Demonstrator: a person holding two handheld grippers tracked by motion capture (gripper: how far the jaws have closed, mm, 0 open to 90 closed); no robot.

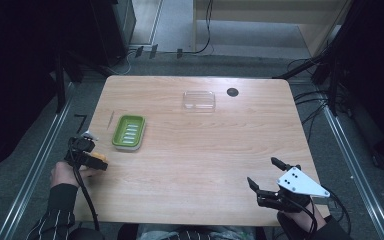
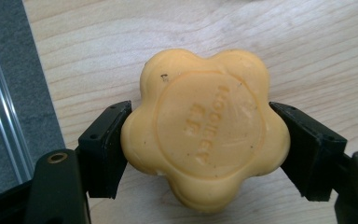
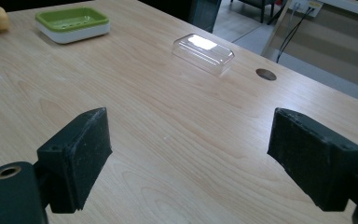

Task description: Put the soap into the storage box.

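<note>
Soap: a yellow-orange flower-shaped soap bar (image 2: 205,130), clamped in the left tool (image 1: 94,159) near the counter's front-left corner, close above the wood or maybe resting on it, couldn't tell which.

Soap facing: embossed flat face looked straight up into the left gripper view. It's a round five-lobed thing, so no real long axis; the stamped lettering ran roughly jaw to jaw across the face, tilted a bit.

Left tool: closed down on the soap, one pad on each side, pressing into the lobes.

Soap dish: green tray on a white base (image 1: 129,132), empty, just beyond the soap and slightly toward the middle. Long side ran front to back.

Clear lid: transparent plastic cover (image 1: 199,100) sat well apart at the far middle of the counter (image 1: 205,150), near a dark cable hole (image 1: 232,92).

Right tool: (image 1: 265,177) wide open, holding nothing, hovering over the front-right corner.

Progress: my guess, early on. Soap's grabbed, dish empty, so dropping it in and maybe putting the lid on was all left to do.
</note>
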